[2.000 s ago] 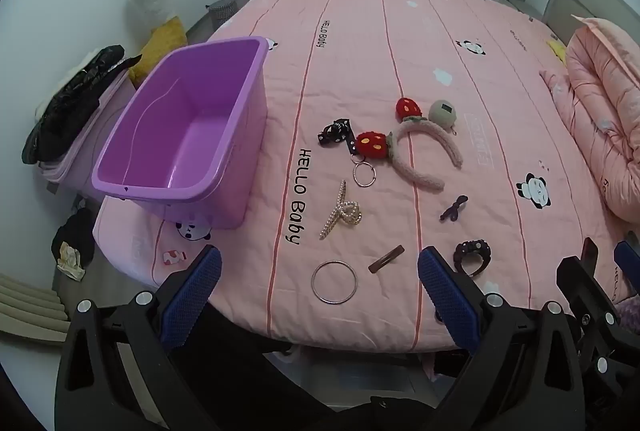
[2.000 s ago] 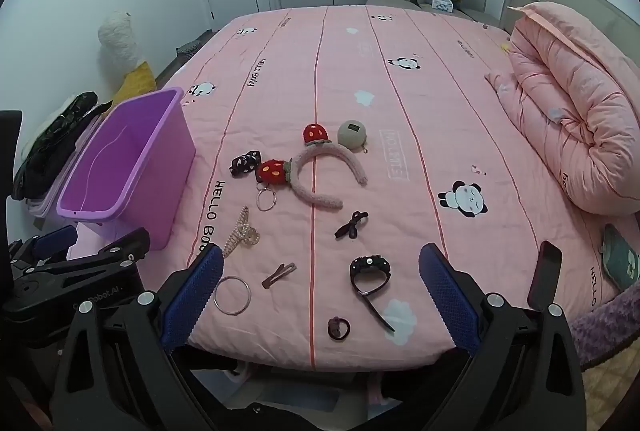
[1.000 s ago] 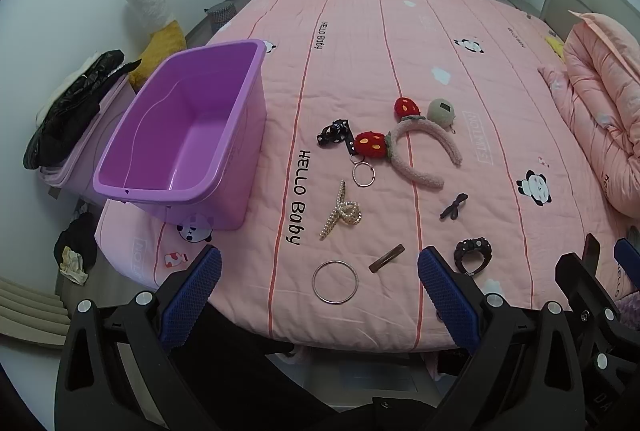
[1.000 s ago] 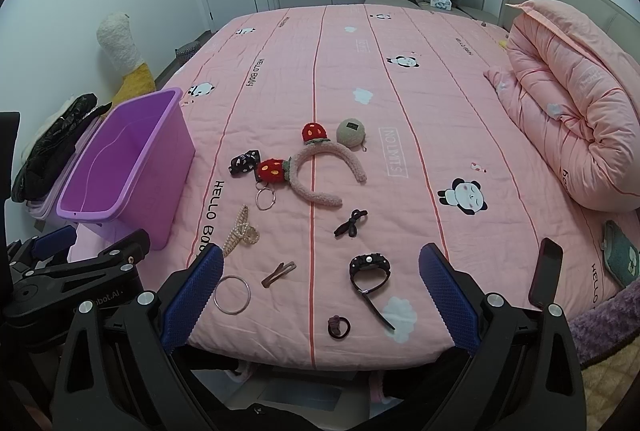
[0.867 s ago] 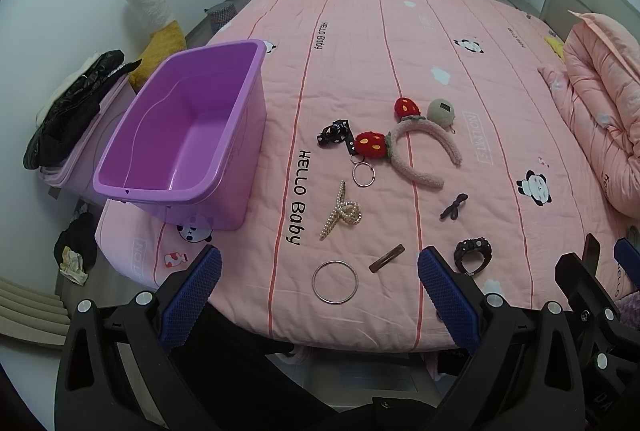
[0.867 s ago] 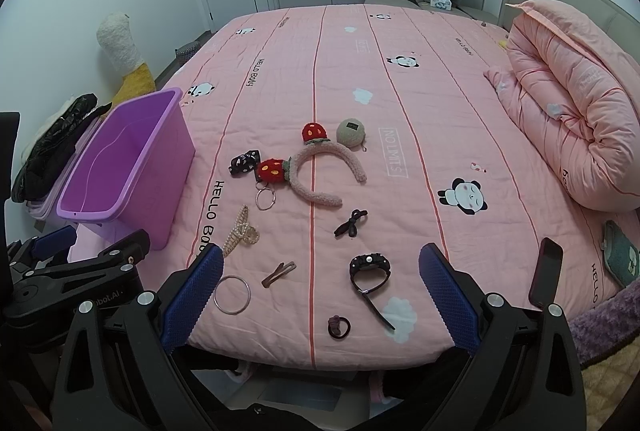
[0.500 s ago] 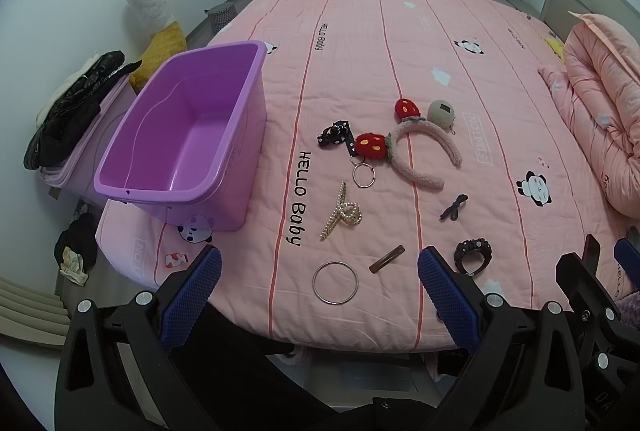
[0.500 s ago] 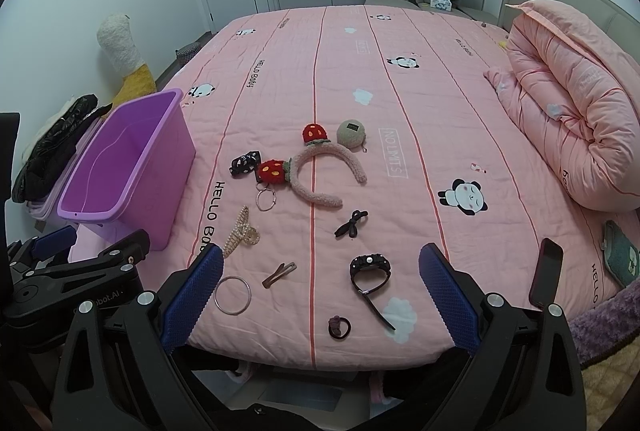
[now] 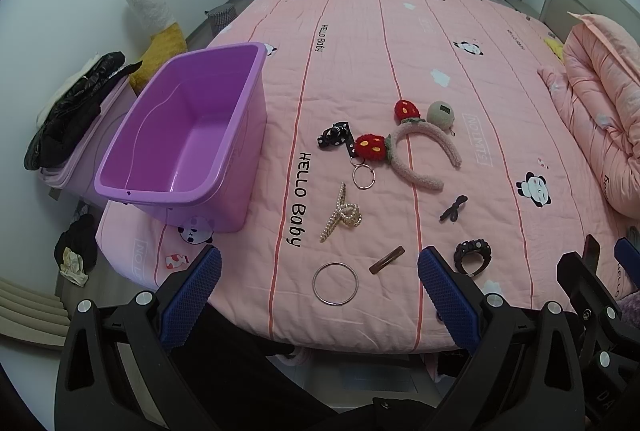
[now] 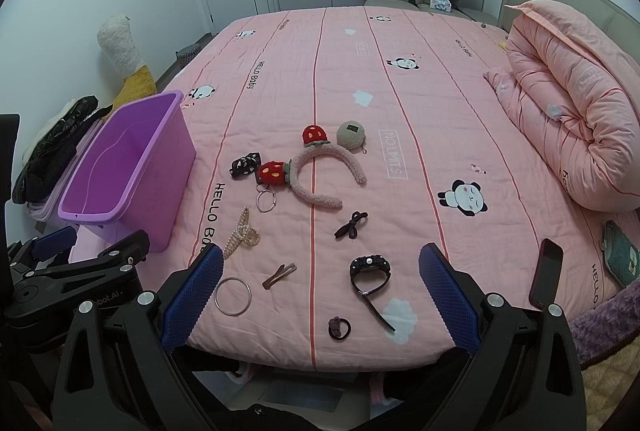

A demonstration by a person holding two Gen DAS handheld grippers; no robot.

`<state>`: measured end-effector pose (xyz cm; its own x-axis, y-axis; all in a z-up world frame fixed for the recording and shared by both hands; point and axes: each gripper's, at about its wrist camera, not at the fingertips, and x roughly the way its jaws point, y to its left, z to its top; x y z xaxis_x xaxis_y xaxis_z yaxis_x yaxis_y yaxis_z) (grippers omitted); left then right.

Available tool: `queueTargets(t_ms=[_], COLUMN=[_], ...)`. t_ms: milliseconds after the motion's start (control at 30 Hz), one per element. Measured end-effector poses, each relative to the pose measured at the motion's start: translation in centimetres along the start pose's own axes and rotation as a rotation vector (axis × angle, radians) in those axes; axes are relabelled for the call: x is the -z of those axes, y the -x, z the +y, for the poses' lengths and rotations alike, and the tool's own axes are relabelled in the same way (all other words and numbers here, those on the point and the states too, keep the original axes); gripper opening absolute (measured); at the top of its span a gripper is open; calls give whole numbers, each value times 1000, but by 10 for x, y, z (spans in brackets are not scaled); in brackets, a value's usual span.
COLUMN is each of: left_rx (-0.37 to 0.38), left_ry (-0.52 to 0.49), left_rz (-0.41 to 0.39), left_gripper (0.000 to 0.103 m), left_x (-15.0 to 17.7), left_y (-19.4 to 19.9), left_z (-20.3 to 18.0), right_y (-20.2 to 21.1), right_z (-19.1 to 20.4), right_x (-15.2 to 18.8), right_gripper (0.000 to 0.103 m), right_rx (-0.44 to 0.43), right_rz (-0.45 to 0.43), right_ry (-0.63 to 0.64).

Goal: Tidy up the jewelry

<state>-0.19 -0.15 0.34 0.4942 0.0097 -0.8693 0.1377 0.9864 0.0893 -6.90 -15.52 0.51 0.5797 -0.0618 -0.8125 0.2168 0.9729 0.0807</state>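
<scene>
Jewelry lies scattered on a pink bedspread [image 9: 360, 43]. I see a pink strawberry headband [image 9: 420, 155], a pearl claw clip [image 9: 340, 217], a silver bangle [image 9: 335, 283], a brown barrette [image 9: 387, 259], a black bracelet [image 9: 473, 251], a small dark bow [image 9: 453, 208] and a key ring [image 9: 363, 177]. An empty purple bin [image 9: 188, 135] stands at the left. My left gripper [image 9: 319, 293] is open above the near bed edge. My right gripper [image 10: 320, 291] is open too, above the black bracelet [image 10: 370, 268] and a dark hair tie [image 10: 339, 327].
A rolled pink quilt [image 10: 576, 119] lies along the right side of the bed. A dark phone [image 10: 546, 279] and a green pouch [image 10: 622, 257] sit at the near right. A black polka-dot bow [image 9: 335, 135] and a beige round pouch [image 9: 441, 113] lie by the headband.
</scene>
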Motion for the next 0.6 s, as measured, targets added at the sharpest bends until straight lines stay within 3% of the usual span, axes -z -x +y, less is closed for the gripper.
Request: queueTargets(t_ms=[333, 600], left_rx=[19, 30], left_ry=[3, 6], left_rz=[31, 101], left_gripper=[97, 97], left_x=[-2, 16], left_y=[-5, -48], left_z=[-1, 8], right_y=[-8, -40], right_z=[-3, -25], right_x=[-3, 25], right_gripper=[94, 94], right_rx=[-21, -59], right_rz=[21, 79], right_ry=[-21, -87])
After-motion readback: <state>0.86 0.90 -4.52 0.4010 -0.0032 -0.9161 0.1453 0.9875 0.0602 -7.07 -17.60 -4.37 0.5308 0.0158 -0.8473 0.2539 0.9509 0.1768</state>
